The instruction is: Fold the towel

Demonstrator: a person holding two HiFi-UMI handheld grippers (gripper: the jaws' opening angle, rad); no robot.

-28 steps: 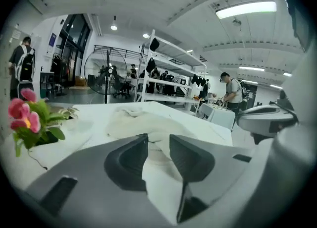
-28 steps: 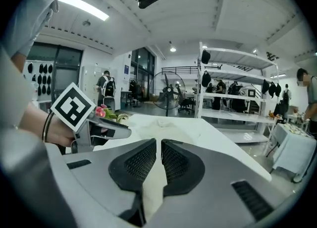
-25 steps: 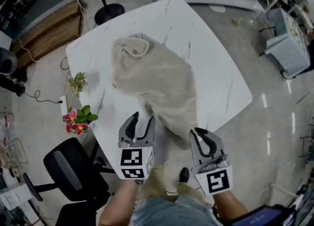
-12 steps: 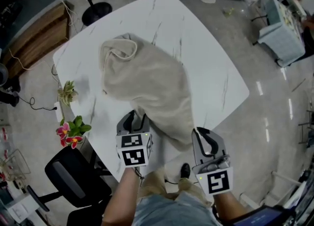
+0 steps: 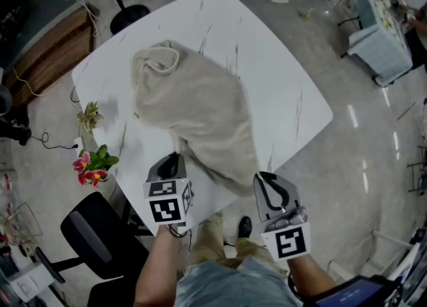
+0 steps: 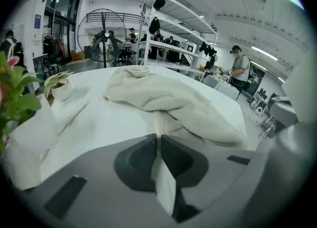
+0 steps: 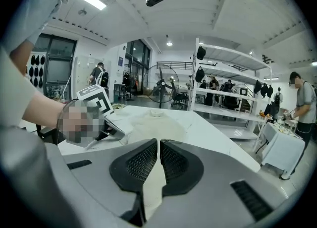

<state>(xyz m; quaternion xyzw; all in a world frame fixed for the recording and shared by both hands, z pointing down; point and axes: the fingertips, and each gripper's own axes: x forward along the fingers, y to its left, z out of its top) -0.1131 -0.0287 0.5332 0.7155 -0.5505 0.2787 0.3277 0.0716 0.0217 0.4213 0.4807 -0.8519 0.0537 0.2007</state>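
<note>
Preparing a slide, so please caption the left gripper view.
Left gripper, jaws just closed, pinches the crumpled towel by its near edge on the white table.

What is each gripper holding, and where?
Left gripper, whose jaws have just closed, pinches the towel at its near edge. Right gripper is shut by the towel's near corner; a hold there cannot be told.

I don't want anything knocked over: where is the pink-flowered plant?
In the head view the pink-flowered plant stands at the left edge of the white table, between the small potted plant farther off and the black office chair nearer the person.
</note>
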